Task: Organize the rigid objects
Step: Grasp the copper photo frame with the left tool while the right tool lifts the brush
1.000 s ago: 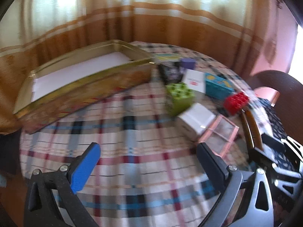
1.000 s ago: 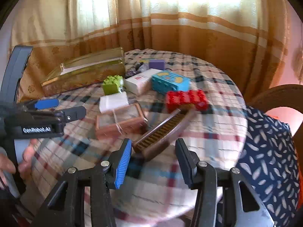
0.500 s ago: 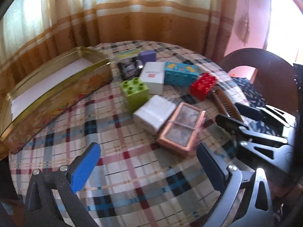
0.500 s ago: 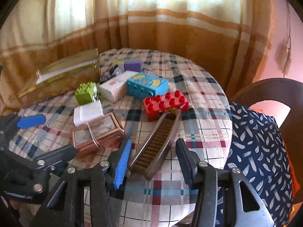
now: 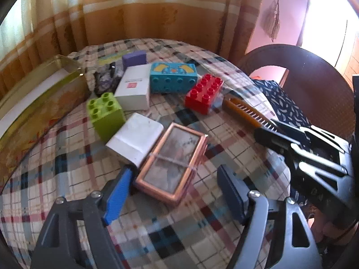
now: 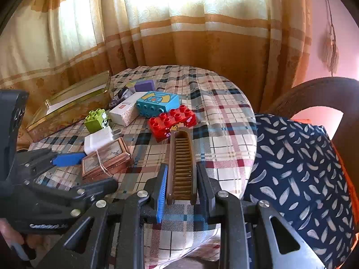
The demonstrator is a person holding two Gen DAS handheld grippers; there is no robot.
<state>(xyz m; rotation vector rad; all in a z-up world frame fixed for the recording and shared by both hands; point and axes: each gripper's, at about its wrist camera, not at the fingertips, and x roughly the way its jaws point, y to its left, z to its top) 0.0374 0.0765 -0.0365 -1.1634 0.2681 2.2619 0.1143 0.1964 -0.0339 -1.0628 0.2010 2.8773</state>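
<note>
Right hand-held gripper clamps ridged brown comb.

left wrist: near, downward | right wrist: near, downward | shared: table

Right gripper jaws clamped; left gripper jaws narrowing, apart.

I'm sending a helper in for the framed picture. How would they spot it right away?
On the round table with the plaid cloth, look at the near edge of the cluster of toy blocks and boxes. The framed picture lies flat against a plain white box, just ahead of the left gripper. It alone has a copper-pink rim, with a thin band around its middle.
</note>
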